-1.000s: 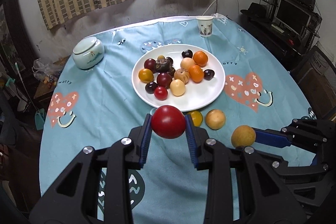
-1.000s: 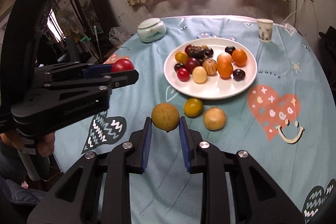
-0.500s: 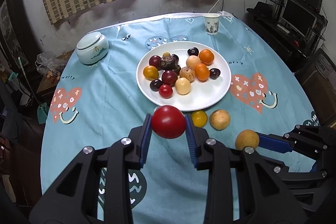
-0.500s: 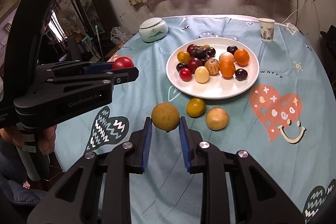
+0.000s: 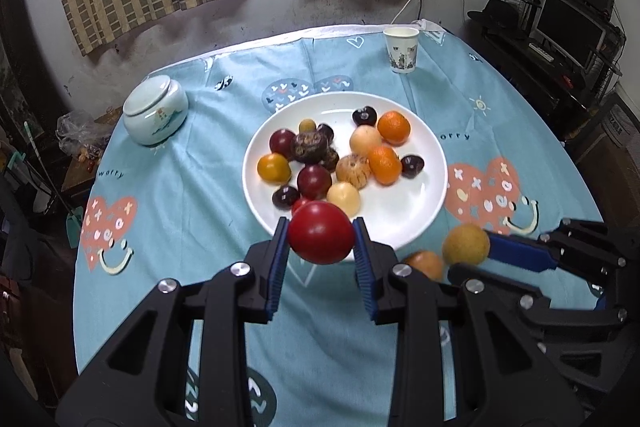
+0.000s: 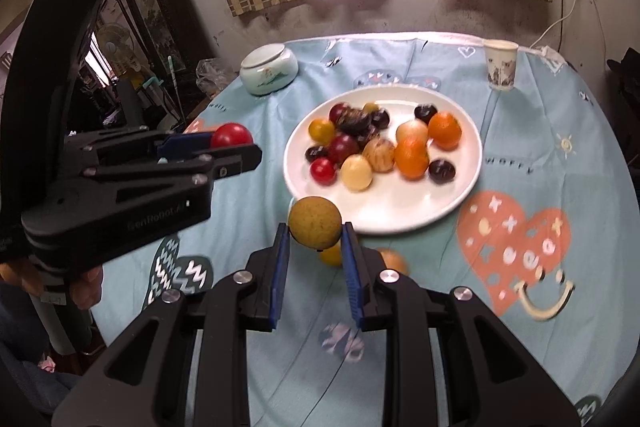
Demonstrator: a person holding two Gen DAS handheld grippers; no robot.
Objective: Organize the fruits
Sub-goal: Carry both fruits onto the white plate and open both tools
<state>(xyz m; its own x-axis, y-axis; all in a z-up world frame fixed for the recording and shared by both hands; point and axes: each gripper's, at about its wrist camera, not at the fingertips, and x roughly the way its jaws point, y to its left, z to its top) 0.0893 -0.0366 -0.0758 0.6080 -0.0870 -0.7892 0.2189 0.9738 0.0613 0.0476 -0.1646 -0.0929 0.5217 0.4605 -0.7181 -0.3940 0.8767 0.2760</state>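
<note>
Fingers (image 6: 240, 163) beside "GenRobot.AI" lettering (image 6: 158, 217)

Both wrist views face down-forward, sharing plate (image 5: 432, 163).

**My two black handheld grippers, seen close up**

My left gripper (image 5: 321, 251) and right gripper (image 6: 314, 247) are built alike: matte black angular frames with triangular cut-outs, joined by round silver screws. My fingers (image 5: 277, 265) carry ribbed blue pads along their inner faces. In the right wrist view, faint grey lettering runs along the side of my left gripper's black body, too blurred to read, above a grey handle wrapped by my hand (image 6: 82, 289).
</note>
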